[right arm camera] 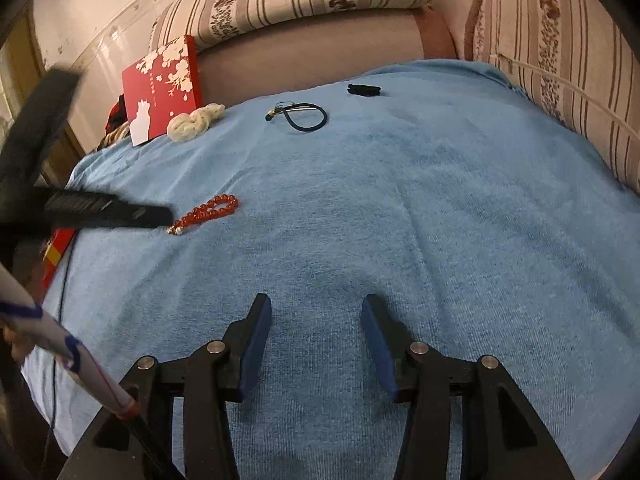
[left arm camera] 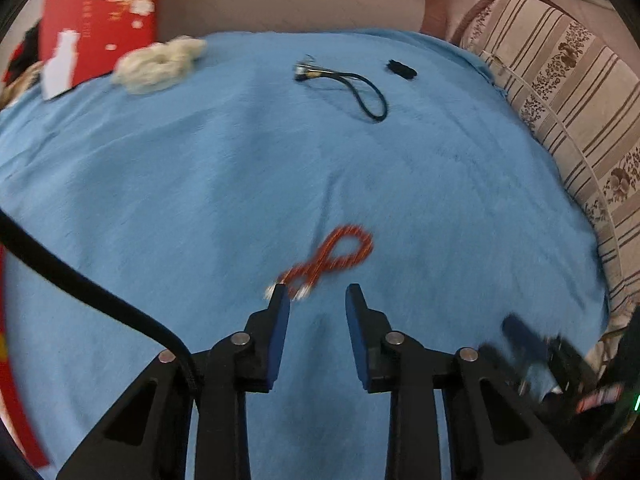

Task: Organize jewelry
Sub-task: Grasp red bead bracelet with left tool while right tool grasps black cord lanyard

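On the blue towel [right arm camera: 400, 208] spread over the sofa seat, the jewelry lies scattered. The red bead bracelet [right arm camera: 208, 212] sits toward the left side, folded into a loose figure-eight. A dark cord loop [right arm camera: 306, 117] with a small metal fitting lies farther back, a cream scrunchie [right arm camera: 196, 120] rests against the red gift box [right arm camera: 164, 88], and a small black item [right arm camera: 364, 90] lies near the far edge. The box leans against the sofa back at the towel's rear-left corner, probably the place the pieces are meant to end up, though its opening is not visible.

The left gripper [left arm camera: 318, 296] hangs just above the bracelet, pointing steeply down, its jaws parted with nothing between them. One fingertip overlaps the silvery clasp end in its own view. From the right wrist the tip seems to meet that end of the beads (whether it truly touches is unclear). It looks set up to pinch the bracelet at the clasp.

The right gripper [right arm camera: 316, 308] waits over bare towel, jaws apart and empty, well clear of every piece, probably to stay out of the way.

The left view is smeared, so the beads read as an orange streak. The black item is too small to identify. A striped cushion [right arm camera: 560, 60] borders the right side, and a sleeve [right arm camera: 60, 344] is cut off at the frame edge.
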The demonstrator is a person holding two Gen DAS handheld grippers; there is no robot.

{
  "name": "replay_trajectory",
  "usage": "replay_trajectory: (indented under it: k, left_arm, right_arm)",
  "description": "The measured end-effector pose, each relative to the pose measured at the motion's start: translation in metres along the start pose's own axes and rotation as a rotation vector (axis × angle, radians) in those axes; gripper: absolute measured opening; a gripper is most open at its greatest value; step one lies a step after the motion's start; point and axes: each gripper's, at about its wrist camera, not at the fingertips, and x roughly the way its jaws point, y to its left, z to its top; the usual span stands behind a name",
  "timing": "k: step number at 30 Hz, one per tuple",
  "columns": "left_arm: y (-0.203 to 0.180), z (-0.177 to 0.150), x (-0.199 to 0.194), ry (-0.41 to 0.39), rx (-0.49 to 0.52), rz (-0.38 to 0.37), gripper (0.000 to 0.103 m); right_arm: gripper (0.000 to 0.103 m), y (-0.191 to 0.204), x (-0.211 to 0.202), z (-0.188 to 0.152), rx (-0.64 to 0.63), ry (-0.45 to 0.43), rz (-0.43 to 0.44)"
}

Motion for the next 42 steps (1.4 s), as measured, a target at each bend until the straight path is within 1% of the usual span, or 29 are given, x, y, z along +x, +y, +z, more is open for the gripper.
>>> replay_trajectory:
  k: [2,3,4,5,7,9,11,12,13,14,15,17,19,20,22,23,25,26,28,29,30,31,32,34,35,37,39,42]
  left_arm:
    - [-0.001,0.011,0.015,0.019,-0.008,-0.009,0.027]
    - [-0.001,0.015,0.022,0.034,-0.011,-0.021,0.023]
    - [-0.002,0.017,0.027,0.044,-0.011,-0.023,0.012]
    - [-0.002,0.019,0.029,0.044,-0.008,-0.016,0.007]
    - [0.001,0.02,0.028,0.051,-0.033,-0.037,0.007]
    - [0.01,0.021,0.018,0.022,-0.06,-0.023,0.007]
    - [0.027,0.018,0.008,0.005,-0.102,-0.03,0.007]
    - [0.04,0.015,0.0,-0.008,-0.126,-0.024,0.007]
    - [0.049,0.012,-0.006,-0.018,-0.131,-0.006,0.007]
    - [0.058,0.009,-0.01,-0.026,-0.132,0.014,0.007]
    - [0.068,0.005,-0.015,-0.035,-0.135,0.036,0.007]
    - [0.086,-0.002,-0.022,-0.047,-0.153,0.064,0.007]
    - [0.104,-0.016,-0.029,-0.057,-0.187,0.075,0.007]
    - [0.114,-0.023,-0.032,-0.061,-0.214,0.071,0.007]
    - [0.129,-0.032,-0.038,-0.07,-0.251,0.058,0.007]
    - [0.136,-0.036,-0.04,-0.076,-0.274,0.051,0.007]
    - [0.142,-0.041,-0.043,-0.084,-0.303,0.032,0.007]
    - [0.146,-0.044,-0.045,-0.087,-0.315,0.02,0.007]
    - [0.148,-0.047,-0.049,-0.093,-0.332,-0.004,0.007]
    - [0.15,-0.05,-0.054,-0.1,-0.335,-0.012,0.007]
    - [0.151,-0.052,-0.059,-0.108,-0.336,-0.018,0.007]
    - [0.152,-0.053,-0.061,-0.113,-0.337,-0.018,0.007]
    - [0.154,-0.056,-0.066,-0.119,-0.338,-0.018,0.007]
    - [0.156,-0.061,-0.075,-0.132,-0.346,-0.019,0.007]
    - [0.159,-0.064,-0.079,-0.14,-0.351,-0.016,0.007]
    - [0.164,-0.073,-0.089,-0.156,-0.362,-0.004,0.007]
    - [0.164,-0.08,-0.094,-0.161,-0.358,0.031,0.007]
    - [0.163,-0.092,-0.099,-0.158,-0.358,0.044,0.007]
  right_arm:
    - [0.053,0.002,0.001,0.0,-0.016,-0.005,-0.01]
    - [0.054,0.003,0.002,-0.001,-0.026,-0.008,-0.016]
    - [0.055,0.004,0.004,0.0,-0.033,-0.009,-0.018]
    - [0.055,0.005,0.005,-0.001,-0.044,-0.011,-0.025]
    - [0.056,0.009,0.007,-0.002,-0.068,-0.013,-0.043]
    - [0.058,0.012,0.007,-0.003,-0.088,-0.013,-0.057]
    - [0.058,0.015,0.007,0.0,-0.102,0.001,-0.069]
    - [0.058,0.015,0.007,0.003,-0.1,0.01,-0.064]
    - [0.058,0.014,0.007,0.008,-0.092,0.022,-0.038]
    - [0.058,0.014,0.007,0.015,-0.084,0.029,-0.007]
    - [0.058,0.014,0.008,0.024,-0.083,0.028,0.005]
    - [0.058,0.018,0.013,0.05,-0.097,0.008,0.004]
    - [0.058,0.025,0.024,0.076,-0.113,0.001,0.016]
    - [0.058,0.032,0.034,0.095,-0.14,-0.013,0.001]
    - [0.058,0.047,0.055,0.12,-0.204,-0.019,-0.03]
    - [0.058,0.056,0.073,0.136,-0.236,-0.01,-0.042]
    - [0.058,0.065,0.099,0.155,-0.264,0.01,-0.06]
    - [0.058,0.07,0.119,0.166,-0.275,0.029,-0.081]
    - [0.058,0.074,0.147,0.178,-0.277,0.068,-0.104]
    - [0.055,0.074,0.163,0.183,-0.271,0.105,-0.111]
    - [0.033,0.073,0.171,0.185,-0.263,0.127,-0.117]
    - [0.015,0.07,0.179,0.185,-0.246,0.162,-0.112]
    - [0.005,0.066,0.183,0.185,-0.218,0.192,-0.094]
    - [0.005,0.062,0.171,0.182,-0.183,0.194,-0.058]
    - [0.004,0.059,0.16,0.177,-0.169,0.207,-0.02]
    - [0.004,0.058,0.139,0.164,-0.174,0.22,0.015]
    - [0.004,0.054,0.114,0.146,-0.173,0.24,0.053]
    - [0.005,0.046,0.078,0.111,-0.161,0.284,0.096]
